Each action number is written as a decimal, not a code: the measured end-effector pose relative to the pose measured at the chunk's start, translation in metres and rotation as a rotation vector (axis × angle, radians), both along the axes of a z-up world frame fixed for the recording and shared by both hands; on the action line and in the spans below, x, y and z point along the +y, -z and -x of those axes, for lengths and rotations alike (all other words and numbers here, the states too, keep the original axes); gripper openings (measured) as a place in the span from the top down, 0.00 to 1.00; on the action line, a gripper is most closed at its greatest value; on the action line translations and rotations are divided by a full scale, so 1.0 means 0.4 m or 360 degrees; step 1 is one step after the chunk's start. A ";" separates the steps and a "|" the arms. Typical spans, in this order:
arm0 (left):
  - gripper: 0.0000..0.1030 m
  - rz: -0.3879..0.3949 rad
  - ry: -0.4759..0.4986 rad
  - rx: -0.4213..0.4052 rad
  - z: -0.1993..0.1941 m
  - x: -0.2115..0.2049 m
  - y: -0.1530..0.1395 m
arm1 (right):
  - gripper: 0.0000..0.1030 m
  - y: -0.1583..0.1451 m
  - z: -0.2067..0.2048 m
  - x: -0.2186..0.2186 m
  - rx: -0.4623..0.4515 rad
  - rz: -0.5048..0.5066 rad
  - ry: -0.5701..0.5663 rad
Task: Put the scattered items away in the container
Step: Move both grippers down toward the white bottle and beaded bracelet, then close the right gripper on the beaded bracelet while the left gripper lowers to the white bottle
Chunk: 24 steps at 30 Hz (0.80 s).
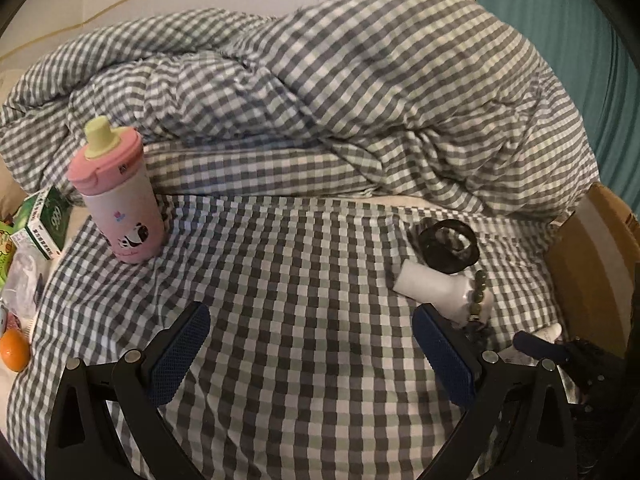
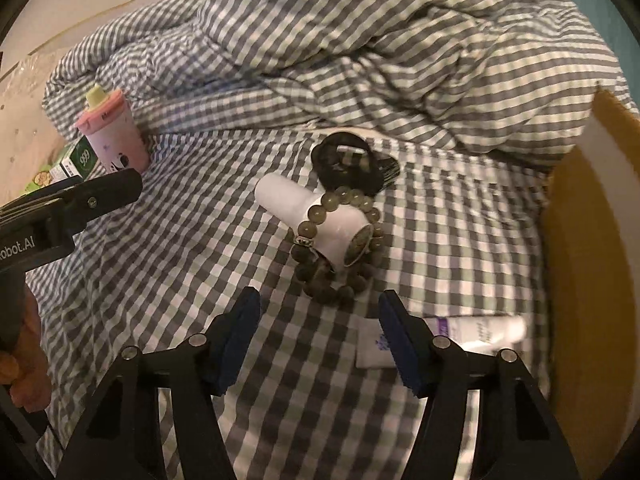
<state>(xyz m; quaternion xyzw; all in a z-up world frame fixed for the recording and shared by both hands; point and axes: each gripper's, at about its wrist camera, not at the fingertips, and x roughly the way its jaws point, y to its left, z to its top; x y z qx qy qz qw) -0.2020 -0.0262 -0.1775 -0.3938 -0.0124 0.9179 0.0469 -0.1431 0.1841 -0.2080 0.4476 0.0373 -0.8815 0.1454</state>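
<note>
My left gripper (image 1: 312,344) hangs open over bare checked sheet, nothing between its blue pads. A pink spouted cup (image 1: 120,200) stands upright ahead to its left. Ahead to its right lies a white bottle (image 1: 432,284) with a green bead bracelet (image 1: 480,296) looped around it, next to a black ring-shaped item (image 1: 448,246). My right gripper (image 2: 320,320) is open just short of the bracelet (image 2: 336,276) and bottle (image 2: 316,216), touching neither. A white tube (image 2: 480,330) lies partly behind its right finger. The cardboard box (image 2: 592,240) stands at the right.
A rumpled checked duvet (image 1: 360,80) is piled across the back. A green medicine box (image 1: 44,220), an orange (image 1: 14,350) and clear wrappers lie at the left edge. The left gripper's black body (image 2: 76,200) and a hand (image 2: 24,360) show in the right wrist view.
</note>
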 end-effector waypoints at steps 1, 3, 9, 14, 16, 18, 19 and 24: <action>0.00 0.0003 0.0003 -0.0006 0.006 0.001 0.007 | 0.47 0.008 0.007 0.000 -0.0014 0.0011 -0.0003; 0.00 0.0011 0.0005 -0.0015 0.017 0.002 0.019 | 0.56 0.026 0.023 0.002 -0.0045 0.0042 -0.0002; 0.00 -0.0013 -0.0002 -0.0041 0.040 -0.003 0.045 | 0.63 0.070 0.050 -0.009 -0.0083 0.0036 -0.0027; 0.00 0.0001 0.0015 -0.0050 0.050 0.012 0.061 | 0.67 0.076 0.058 -0.014 -0.0056 0.0025 -0.0036; 0.00 -0.0012 0.0018 -0.0051 0.053 0.014 0.064 | 0.70 0.077 0.059 -0.009 -0.0052 0.0011 -0.0031; 0.00 -0.0007 0.0022 -0.0046 0.055 0.019 0.063 | 0.70 0.075 0.060 -0.004 -0.0055 0.0027 -0.0029; 0.00 -0.0005 0.0023 -0.0043 0.056 0.021 0.062 | 0.71 0.073 0.060 -0.004 -0.0050 0.0026 -0.0028; 0.00 -0.0012 0.0027 -0.0033 0.058 0.022 0.054 | 0.83 0.053 0.050 -0.004 -0.0028 0.0044 -0.0041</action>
